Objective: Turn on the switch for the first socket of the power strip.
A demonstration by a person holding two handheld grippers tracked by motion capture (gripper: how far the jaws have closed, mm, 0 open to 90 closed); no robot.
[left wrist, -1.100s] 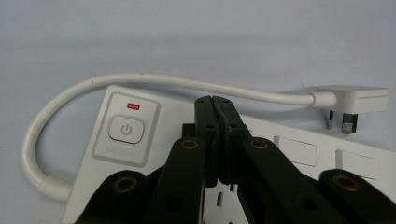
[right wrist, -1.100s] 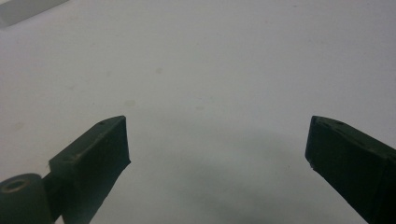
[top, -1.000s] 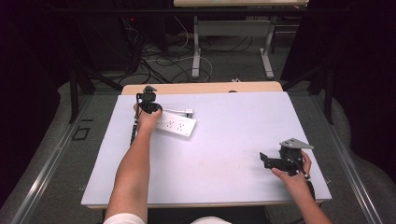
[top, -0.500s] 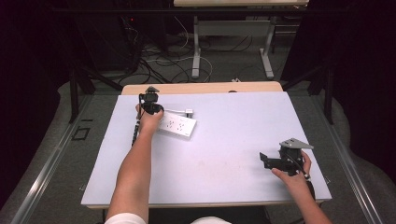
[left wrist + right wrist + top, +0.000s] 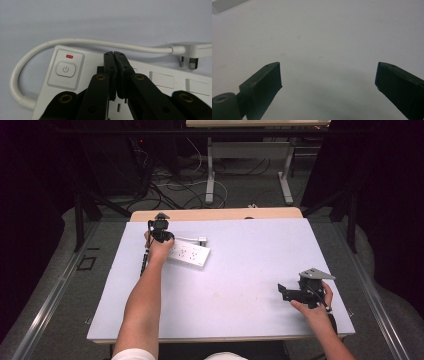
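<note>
The right gripper [image 5: 290, 293], nearest the person and well apart from the power strip [image 5: 189, 253], rests over bare table [image 5: 250, 270] with jaws wide apart. Farther off, the left gripper [image 5: 114, 54] hovers over the strip, jaws pressed together on nothing, just beside its power button [image 5: 65, 69]. Risk: a downward push with the closed tips may land off the button, or slide the unheld strip. The left gripper view reveals the button, cord [image 5: 100, 43] and plug [image 5: 192, 51]; the high view gives the strip's place at the far left.

smooth glossy white plastic power strip [image 5: 65, 75], matt black gripper fingers [image 5: 110, 67], matt pale table [image 5: 240, 270]
</note>
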